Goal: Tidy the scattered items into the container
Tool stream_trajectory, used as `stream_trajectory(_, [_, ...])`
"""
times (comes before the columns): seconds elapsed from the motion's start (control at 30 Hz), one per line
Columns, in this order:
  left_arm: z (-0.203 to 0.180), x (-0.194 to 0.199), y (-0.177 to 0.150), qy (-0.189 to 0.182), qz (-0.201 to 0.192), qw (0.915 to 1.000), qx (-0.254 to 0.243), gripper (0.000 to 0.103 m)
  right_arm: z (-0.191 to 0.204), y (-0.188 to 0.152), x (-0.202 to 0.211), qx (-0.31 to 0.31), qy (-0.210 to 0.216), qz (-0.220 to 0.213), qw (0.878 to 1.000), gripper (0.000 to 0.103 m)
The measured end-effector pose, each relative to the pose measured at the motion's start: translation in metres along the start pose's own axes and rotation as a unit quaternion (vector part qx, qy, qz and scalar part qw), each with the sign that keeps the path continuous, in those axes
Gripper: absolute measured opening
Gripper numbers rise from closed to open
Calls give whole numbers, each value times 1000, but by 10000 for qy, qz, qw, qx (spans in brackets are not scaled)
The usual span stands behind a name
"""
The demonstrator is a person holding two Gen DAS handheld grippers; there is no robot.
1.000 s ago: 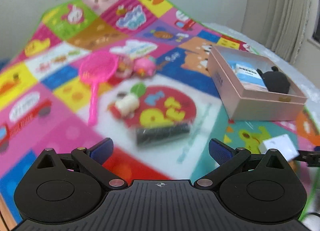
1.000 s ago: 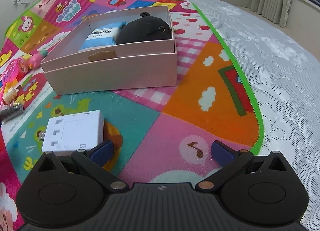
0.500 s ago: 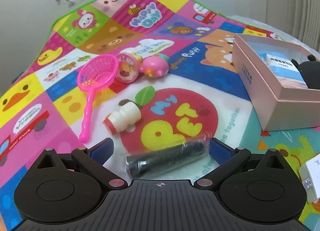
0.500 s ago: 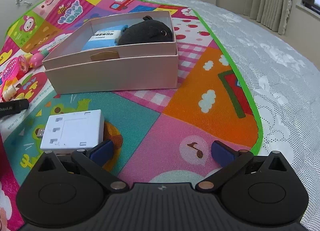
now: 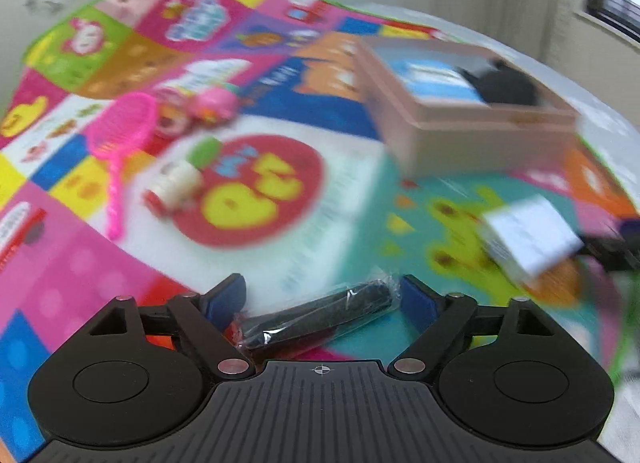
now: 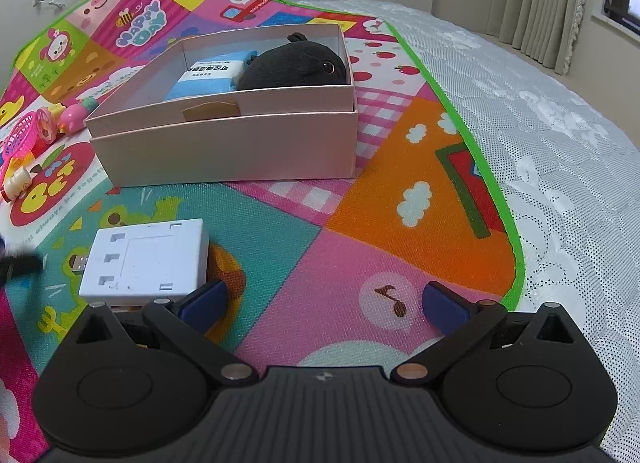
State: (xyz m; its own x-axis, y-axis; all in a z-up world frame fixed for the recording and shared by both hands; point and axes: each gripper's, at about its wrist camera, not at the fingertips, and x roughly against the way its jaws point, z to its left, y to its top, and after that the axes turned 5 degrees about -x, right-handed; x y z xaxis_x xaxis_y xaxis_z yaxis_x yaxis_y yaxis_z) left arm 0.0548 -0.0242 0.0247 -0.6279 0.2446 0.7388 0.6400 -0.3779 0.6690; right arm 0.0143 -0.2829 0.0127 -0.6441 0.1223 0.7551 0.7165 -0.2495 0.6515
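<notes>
A black stick-shaped item in clear wrap (image 5: 320, 313) lies crosswise between the pads of my left gripper (image 5: 320, 287), whose jaws are closing on it. Its ends touch both pads, and it stays sharp while the mat behind blurs. The pink cardboard box (image 5: 480, 143) stands ahead to the right. It holds a black plush (image 6: 292, 67) and a blue packet (image 6: 208, 77). My right gripper (image 6: 324, 299) is open over the mat with nothing between its fingers. A white plug block (image 6: 148, 259) lies just beyond its left finger.
A pink toy net (image 5: 120, 131), a small white bottle toy (image 5: 176, 183) and a pink round toy (image 5: 212, 105) lie on the colourful play mat (image 6: 400, 151) at the far left. White lace bedding (image 6: 560, 143) borders the mat on the right.
My left gripper moved up to the black wrapped item, narrowed its jaws around it, and swung right toward the box. The right gripper kept still.
</notes>
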Motion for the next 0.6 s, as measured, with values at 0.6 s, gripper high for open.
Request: stream_trajectory(0.6, [20, 53, -23, 475, 542, 9957, 574, 103, 108, 16, 8, 195, 780, 523, 9954, 103])
